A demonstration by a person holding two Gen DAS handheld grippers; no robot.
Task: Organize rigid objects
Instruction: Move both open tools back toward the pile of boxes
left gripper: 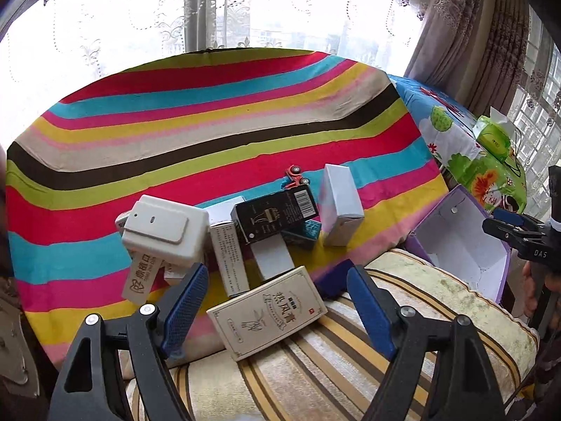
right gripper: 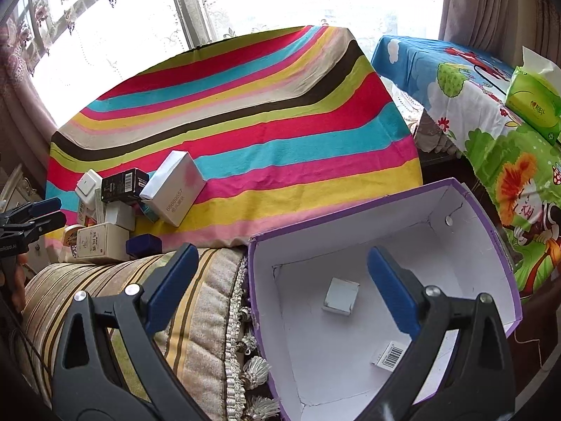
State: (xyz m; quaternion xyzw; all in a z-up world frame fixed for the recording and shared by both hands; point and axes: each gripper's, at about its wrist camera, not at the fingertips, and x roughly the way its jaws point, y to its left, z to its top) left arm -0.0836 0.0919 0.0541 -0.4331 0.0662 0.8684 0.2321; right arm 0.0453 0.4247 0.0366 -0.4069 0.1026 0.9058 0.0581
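The left hand-held gripper [left gripper: 275,282] is held open over a cream carton [left gripper: 267,311]. The right hand-held gripper [right gripper: 282,273] is held open above the purple box [right gripper: 489,242], in which a small white box [right gripper: 341,295] is seen.

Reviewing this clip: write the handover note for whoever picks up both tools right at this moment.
Left tool: open, empty, aimed at the cream box at the near edge of the pile.
Right tool: open, empty, over the purple bin.
Done: one small white box lies in the bin; a barcode label also shows on its floor.
Left: the rest of the pile on the striped cloth: white switch box, black barcode box, tall white box, red toy car and the smaller boxes between them.
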